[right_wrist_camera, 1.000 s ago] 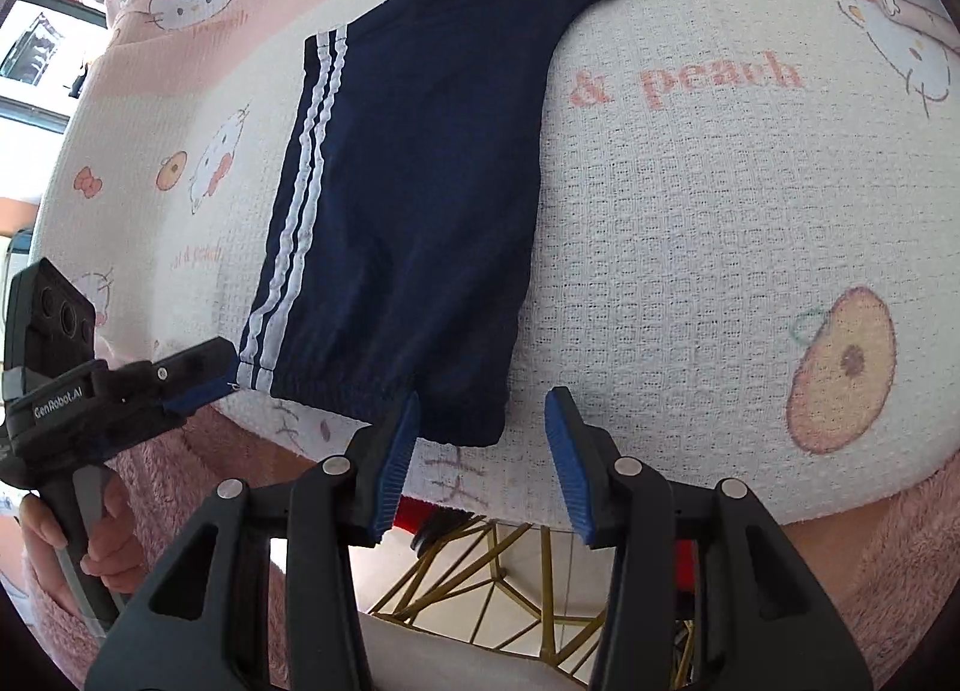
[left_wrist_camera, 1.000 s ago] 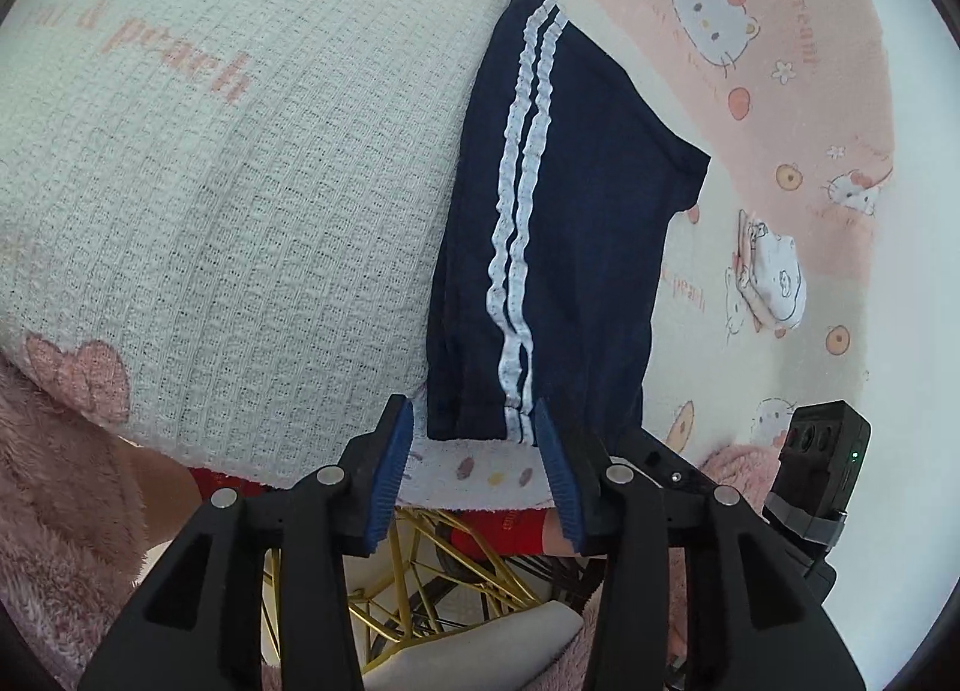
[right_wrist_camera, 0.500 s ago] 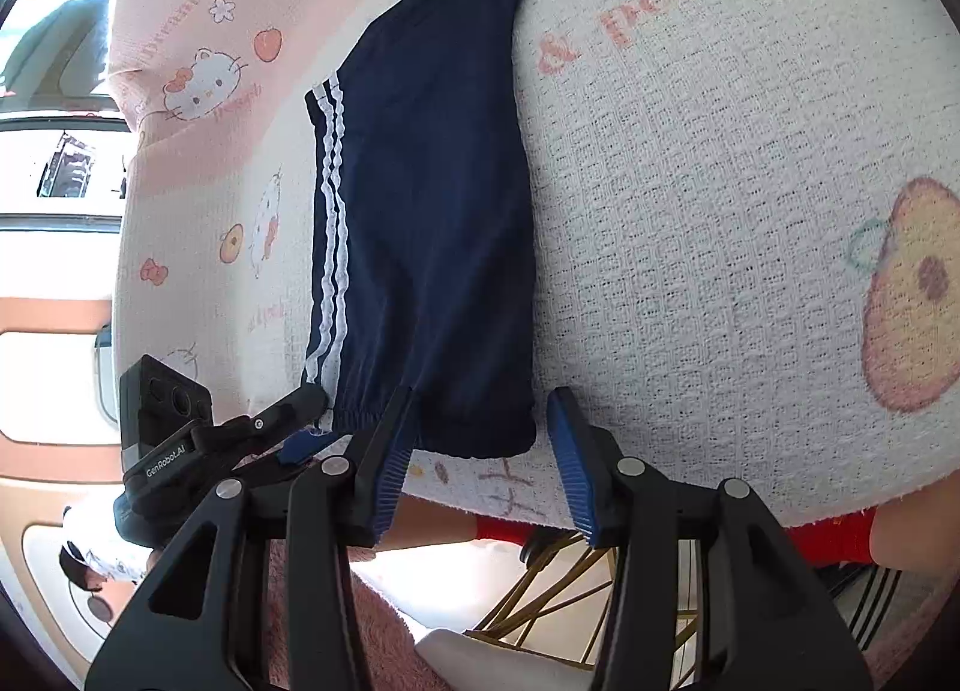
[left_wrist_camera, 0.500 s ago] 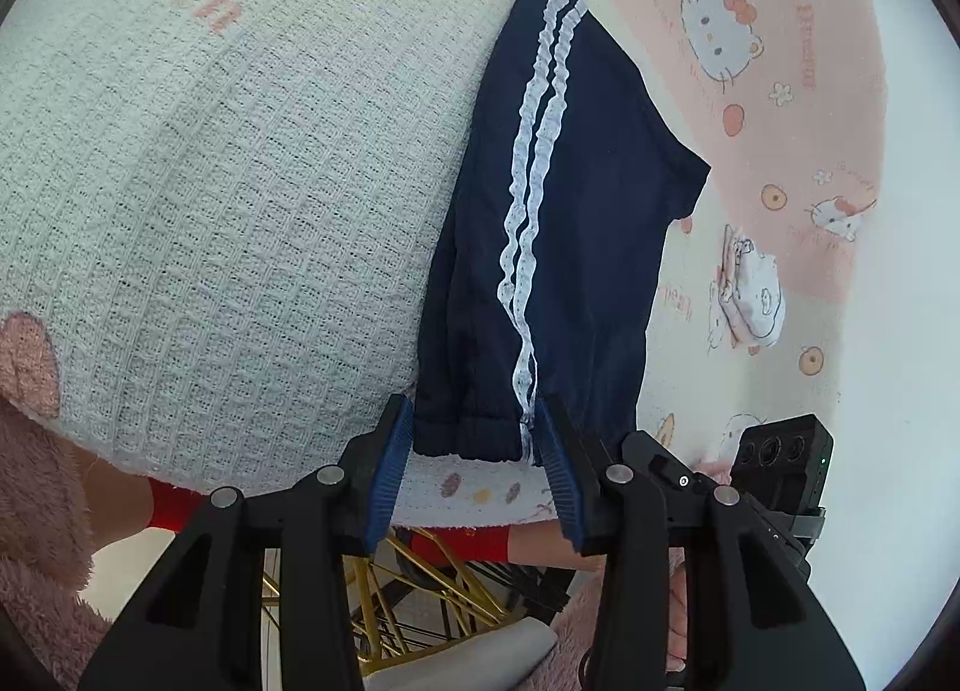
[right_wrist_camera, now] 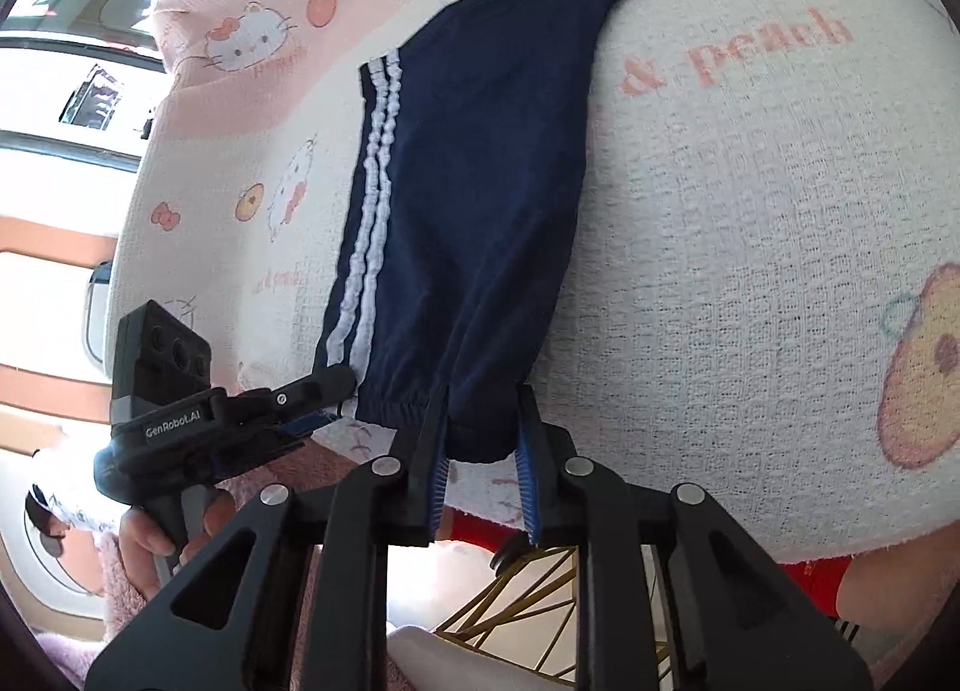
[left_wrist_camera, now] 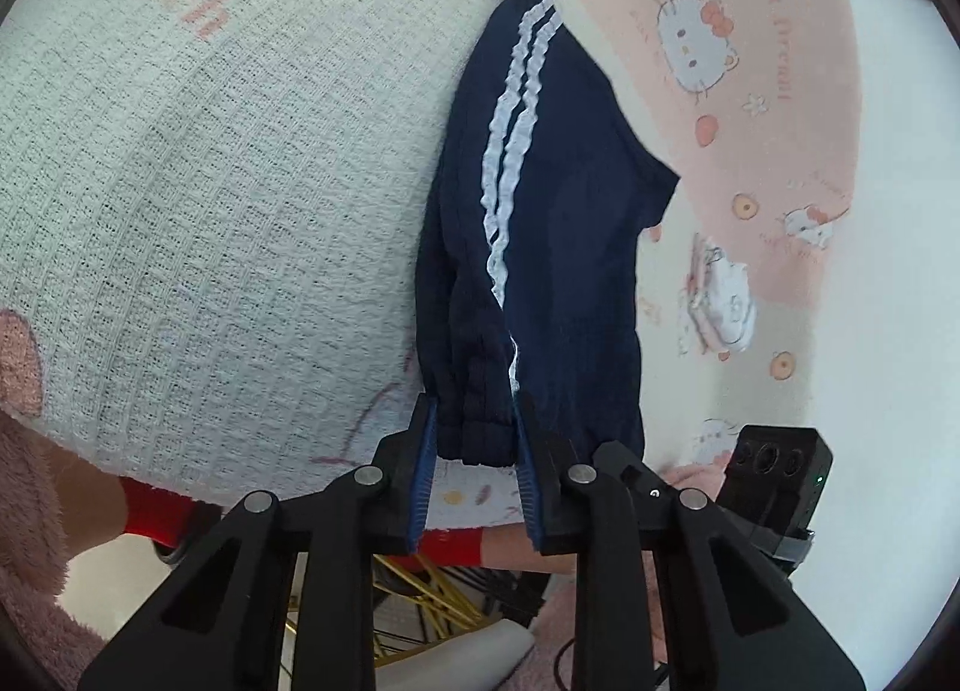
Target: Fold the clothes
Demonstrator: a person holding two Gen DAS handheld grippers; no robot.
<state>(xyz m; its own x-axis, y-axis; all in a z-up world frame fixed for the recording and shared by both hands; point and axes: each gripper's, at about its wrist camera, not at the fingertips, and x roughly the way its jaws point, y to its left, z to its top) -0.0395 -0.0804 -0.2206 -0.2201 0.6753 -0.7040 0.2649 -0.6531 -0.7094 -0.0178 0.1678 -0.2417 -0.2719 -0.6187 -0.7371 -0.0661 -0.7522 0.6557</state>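
Surface: a white waffle-weave blanket (left_wrist_camera: 198, 199) printed with cartoon cats, peaches, bows and pink lettering, with a pink band along its far side. It covers a raised surface; its near edge hangs over, and red fabric (left_wrist_camera: 150, 508) shows just beneath that edge. Under the edge, gold wire legs (right_wrist_camera: 540, 583) stand on a pale floor. Pink fluffy fabric (left_wrist_camera: 24, 571) lies at the lower left of the left view. In the right view, bright window-like frames (right_wrist_camera: 66, 109) fill the far left of the room.

Count: one garment, two grippers, one hand in view.

Garment: navy shorts (left_wrist_camera: 540, 247) with two white stripes (right_wrist_camera: 366, 223) down one side, folded lengthwise, lying flat on the blanket with the elastic hem at the near edge.

Left gripper (left_wrist_camera: 474, 451): fingers brought in around the striped corner of the hem; cloth fills the gap and the blue pads touch it on both sides. In the right view a hand (right_wrist_camera: 150, 535) grips its handle.

Right gripper (right_wrist_camera: 480, 445): fingers likewise closed in on the other hem corner, cloth bunched between the pads.
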